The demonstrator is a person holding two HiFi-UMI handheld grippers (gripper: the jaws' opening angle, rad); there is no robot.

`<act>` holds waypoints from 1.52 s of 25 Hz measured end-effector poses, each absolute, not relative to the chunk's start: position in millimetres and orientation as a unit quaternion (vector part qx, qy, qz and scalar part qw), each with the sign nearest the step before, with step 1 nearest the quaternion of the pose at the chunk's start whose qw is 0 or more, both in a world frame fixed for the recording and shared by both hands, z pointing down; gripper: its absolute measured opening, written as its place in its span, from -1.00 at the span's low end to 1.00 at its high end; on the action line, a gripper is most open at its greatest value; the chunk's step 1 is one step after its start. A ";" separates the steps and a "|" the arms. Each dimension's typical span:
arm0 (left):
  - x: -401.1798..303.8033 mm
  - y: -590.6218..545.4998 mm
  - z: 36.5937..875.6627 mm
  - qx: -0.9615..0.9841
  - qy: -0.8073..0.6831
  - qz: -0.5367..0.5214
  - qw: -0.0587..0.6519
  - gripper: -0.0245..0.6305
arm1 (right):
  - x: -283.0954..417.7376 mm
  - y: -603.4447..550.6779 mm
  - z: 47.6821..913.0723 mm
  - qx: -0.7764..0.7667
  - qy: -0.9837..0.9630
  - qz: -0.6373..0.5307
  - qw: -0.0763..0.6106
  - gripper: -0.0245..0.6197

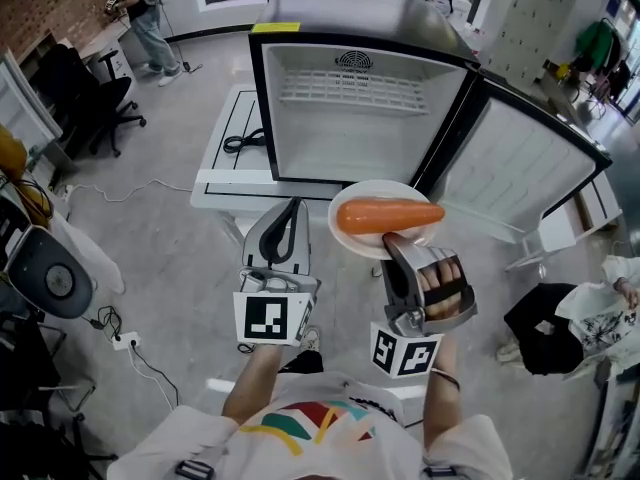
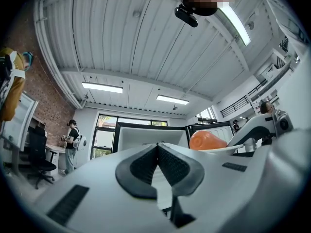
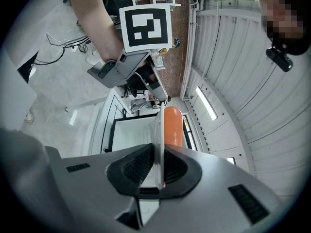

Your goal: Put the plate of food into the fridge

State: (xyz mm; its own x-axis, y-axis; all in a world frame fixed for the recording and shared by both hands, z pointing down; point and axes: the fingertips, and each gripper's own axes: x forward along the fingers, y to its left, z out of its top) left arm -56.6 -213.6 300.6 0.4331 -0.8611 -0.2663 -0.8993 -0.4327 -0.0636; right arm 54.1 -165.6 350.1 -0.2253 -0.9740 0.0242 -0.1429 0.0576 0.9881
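A white plate (image 1: 372, 196) carries an orange carrot (image 1: 388, 215) and hangs level in front of the open fridge (image 1: 360, 118). My right gripper (image 1: 402, 242) is shut on the plate's near rim. In the right gripper view the plate (image 3: 158, 135) runs edge-on between the pads (image 3: 137, 168), and the carrot (image 3: 173, 126) lies beyond them. My left gripper (image 1: 293, 208) is beside the plate on the left, apart from it, shut with nothing in it. Its pads (image 2: 171, 165) meet in the left gripper view, where the carrot (image 2: 208, 141) shows to the right.
The fridge door (image 1: 530, 168) stands swung out to the right. The fridge interior holds a wire shelf (image 1: 350, 90). A low white stand (image 1: 225, 180) with a black cable (image 1: 245, 140) sits left of it. An office chair (image 1: 85, 98) and a standing person (image 1: 140, 13) are far left.
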 end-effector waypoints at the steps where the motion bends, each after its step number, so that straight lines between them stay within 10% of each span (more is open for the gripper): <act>1: -56.9 -220.0 299.3 -0.841 0.522 0.098 0.099 -0.91 | 53.4 -172.0 348.7 0.466 -0.599 -0.504 0.413 -0.83; 38: -17.6 -401.4 303.0 -0.858 0.500 0.100 0.061 -0.91 | 85.6 -361.0 312.0 0.488 -0.580 -0.516 0.400 -0.83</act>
